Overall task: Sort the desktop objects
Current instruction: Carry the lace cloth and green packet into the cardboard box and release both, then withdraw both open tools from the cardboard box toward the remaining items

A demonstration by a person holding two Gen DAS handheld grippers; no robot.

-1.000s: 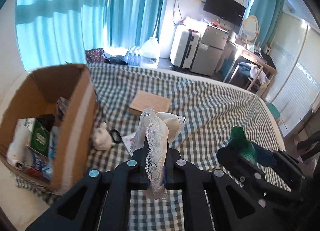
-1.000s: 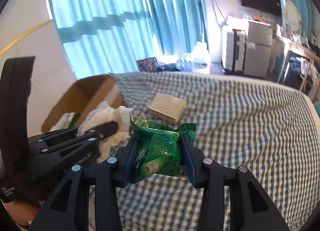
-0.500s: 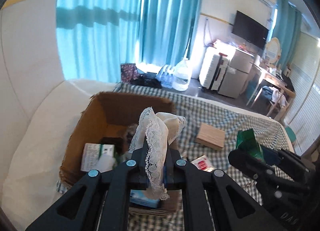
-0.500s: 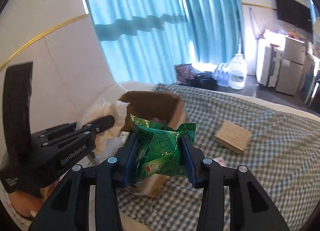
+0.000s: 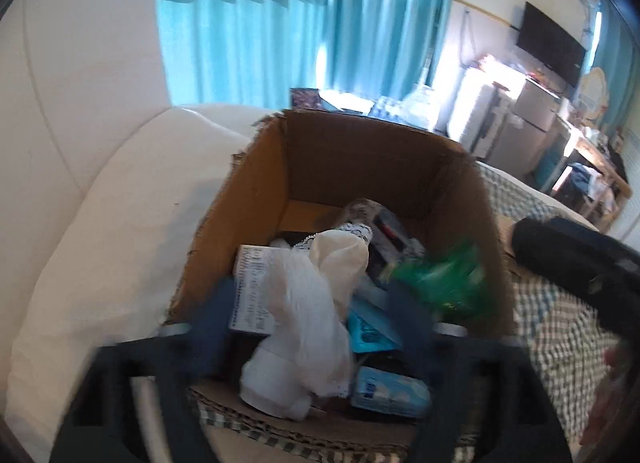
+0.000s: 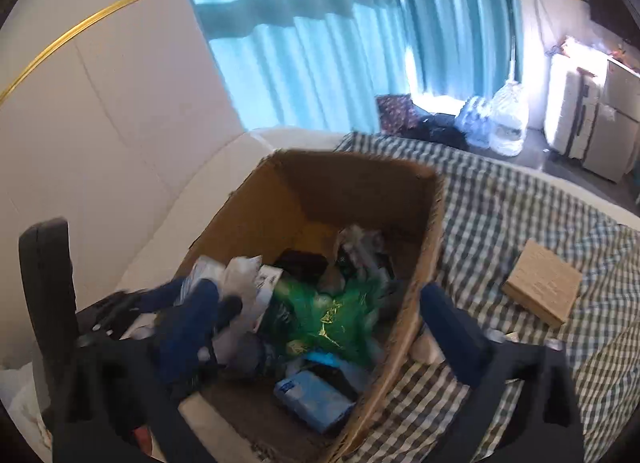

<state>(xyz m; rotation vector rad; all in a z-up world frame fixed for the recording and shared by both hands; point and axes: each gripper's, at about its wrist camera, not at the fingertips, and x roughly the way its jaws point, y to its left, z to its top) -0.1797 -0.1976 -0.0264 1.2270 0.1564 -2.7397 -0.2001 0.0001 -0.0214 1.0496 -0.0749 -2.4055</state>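
An open cardboard box (image 5: pixel 360 159) (image 6: pixel 340 183) holds several packets and small boxes. My left gripper (image 5: pixel 312 323) hangs over it with its jaws opening wide. The white lace cloth (image 5: pixel 316 315) sits loose between them, over the box's contents, and no pad presses on it. My right gripper (image 6: pixel 320 327) is beside it, over the same box, and its jaws are opening too. The green foil packet (image 6: pixel 328 315) (image 5: pixel 444 283) is blurred and loose below them, inside the box. The right gripper's black body (image 5: pixel 572 263) shows at the right of the left wrist view.
The box stands on a green checked cloth (image 6: pixel 520 215) next to a white padded surface (image 5: pixel 120 203). A flat brown box (image 6: pixel 544 287) lies on the cloth to the right. Blue curtains, a water jug (image 6: pixel 508 119) and suitcases stand beyond.
Both grippers swung left until they were over the cardboard box. Their jaws have parted, letting go of the lace cloth and the green packet, which now lie loose in the box.
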